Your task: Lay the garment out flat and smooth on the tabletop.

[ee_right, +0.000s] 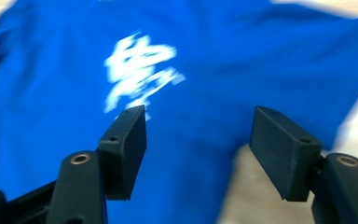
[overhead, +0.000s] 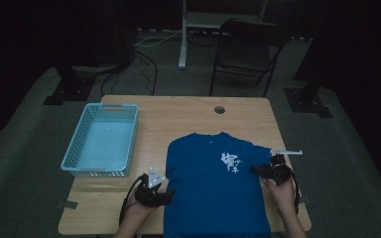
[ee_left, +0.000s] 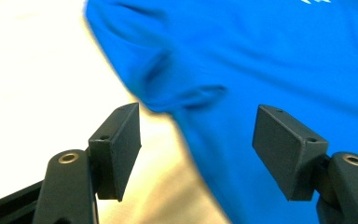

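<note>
**Blue T-shirt laid flat between two open grippers**

A light blue plastic basket (overhead: 101, 140) is seen standing empty on the left part of the wooden table (overhead: 188, 116), well apart from the shirt. A round hole (overhead: 220, 109) is cut in the tabletop near its far edge. A thin white strip-like object (overhead: 287, 152) is seen just beyond the right gripper, at the shirt's right sleeve; what it is cannot be told. Beyond the table a dark folding chair (overhead: 245, 49) and a white frame leg (overhead: 183, 34) are placed on the floor, with cables (overhead: 144, 64) trailing nearby. Nothing is set on the shirt itself.

The blue T-shirt (overhead: 216, 186) is spread flat on the near right part of the table, front up, with a white print (overhead: 230, 162) on the chest. Its long axis is run from the far collar toward the person, and the hem is carried over the near table edge.

The left gripper (overhead: 164, 194) is held at the shirt's left edge, below the left sleeve; in the left gripper view its jaws are spread wide with nothing between them, the shirt's edge (ee_left: 186, 121) lying under the gap. The right gripper (overhead: 259, 170) is held over the shirt's right side near the sleeve; in the right gripper view its jaws are likewise spread wide and empty above the blurred fabric (ee_right: 205, 70).
</note>
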{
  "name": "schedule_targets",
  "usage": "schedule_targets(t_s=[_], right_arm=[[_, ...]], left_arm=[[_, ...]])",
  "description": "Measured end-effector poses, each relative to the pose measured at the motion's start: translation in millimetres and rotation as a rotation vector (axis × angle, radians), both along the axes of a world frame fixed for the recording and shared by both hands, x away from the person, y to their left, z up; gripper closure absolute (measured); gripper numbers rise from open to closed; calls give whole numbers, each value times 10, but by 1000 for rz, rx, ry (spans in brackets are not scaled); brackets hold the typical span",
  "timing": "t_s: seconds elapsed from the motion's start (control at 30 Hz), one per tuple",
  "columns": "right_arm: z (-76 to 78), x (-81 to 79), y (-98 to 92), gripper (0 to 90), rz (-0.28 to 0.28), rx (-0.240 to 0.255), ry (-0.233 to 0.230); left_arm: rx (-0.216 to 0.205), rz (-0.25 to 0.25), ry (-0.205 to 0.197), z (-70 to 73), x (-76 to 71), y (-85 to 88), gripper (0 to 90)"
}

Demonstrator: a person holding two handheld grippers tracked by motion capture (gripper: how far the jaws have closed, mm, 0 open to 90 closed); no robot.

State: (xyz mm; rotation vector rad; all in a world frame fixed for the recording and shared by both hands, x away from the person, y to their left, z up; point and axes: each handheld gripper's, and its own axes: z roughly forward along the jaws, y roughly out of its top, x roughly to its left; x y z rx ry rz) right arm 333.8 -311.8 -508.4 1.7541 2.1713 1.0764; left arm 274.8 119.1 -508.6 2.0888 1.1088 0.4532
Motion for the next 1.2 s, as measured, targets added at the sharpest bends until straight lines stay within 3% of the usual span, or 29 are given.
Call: schedule_targets(t_s=[0.17,0.2,0.3,0.43,0.6,0.67,0.77,0.93,1.1,1.13,1.17,1.2], right_arm=[[-47,-198,119,266,75,60,-31],[-51,-219,135,235,94,71,-29],[-54,-288,205,229,143,70,-55],[-63,-298,236,229,155,60,-54],[-78,-291,262,228,170,54,-45],[-84,-287,271,229,177,45,-43],[-95,-286,267,229,176,50,-37],[-116,-276,258,229,173,57,-29],[-124,-266,273,229,175,57,-25],[-123,-265,276,229,175,52,-27],[-121,-264,279,229,174,48,-28],[-119,-263,278,228,175,51,-27]], left_arm=[[29,35,-10,23,233,-56,352],[50,33,-16,17,300,-104,380],[97,37,3,-32,435,-214,433],[150,44,33,-92,581,-293,515],[180,47,64,-136,700,-305,768],[192,55,56,-138,730,-297,868],[213,73,32,-81,770,-265,881],[224,141,-14,154,878,-100,884],[298,241,-43,335,980,81,872],[321,270,-64,354,991,114,862],[339,300,-84,359,997,126,822],[352,337,-105,362,1003,135,706]])
